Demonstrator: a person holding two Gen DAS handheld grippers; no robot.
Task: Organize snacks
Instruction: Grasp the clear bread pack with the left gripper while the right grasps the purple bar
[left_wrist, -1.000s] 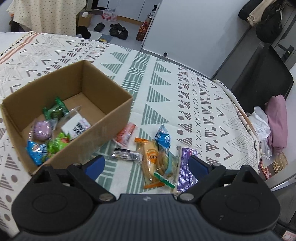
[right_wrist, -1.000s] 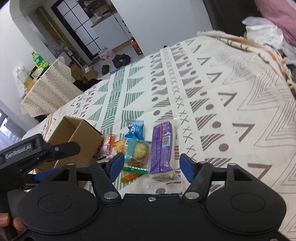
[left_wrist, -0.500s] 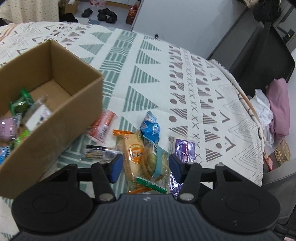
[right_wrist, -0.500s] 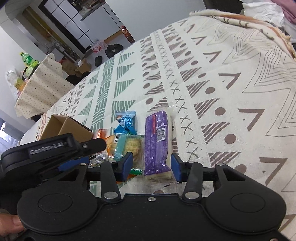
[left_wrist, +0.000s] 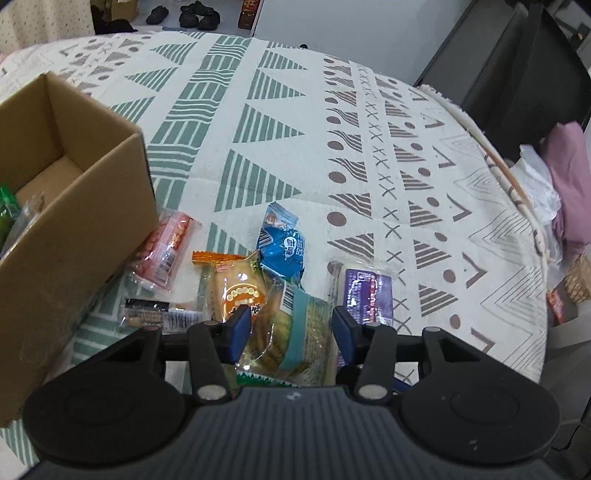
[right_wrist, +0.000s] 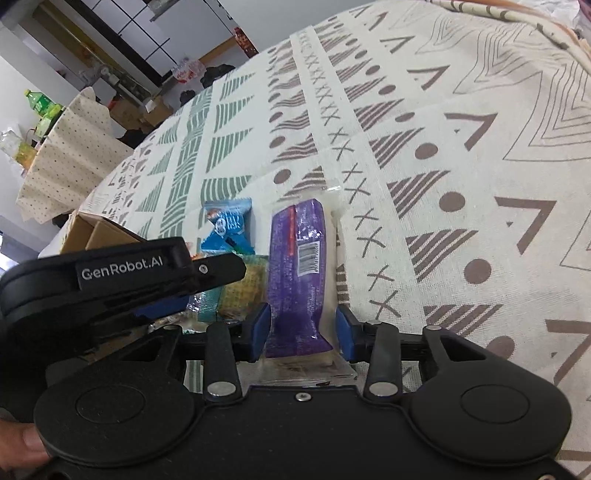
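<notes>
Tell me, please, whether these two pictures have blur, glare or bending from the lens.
Left wrist view: strong fisheye bending of the patterned cloth; the cardboard box near the edge looks soft; small glare on the teal-banded cracker pack. Right wrist view: same bending; shiny reflections on the purple packet; far room is overexposed.

Patterned tablecloth (left_wrist: 280, 122) covers table. Shoes (left_wrist: 192, 14) on floor beyond far edge. Pink cloth (left_wrist: 565, 177) heaped at right. Green bottle (right_wrist: 38, 101) on dotted cloth (right_wrist: 62, 155), far left.
</notes>
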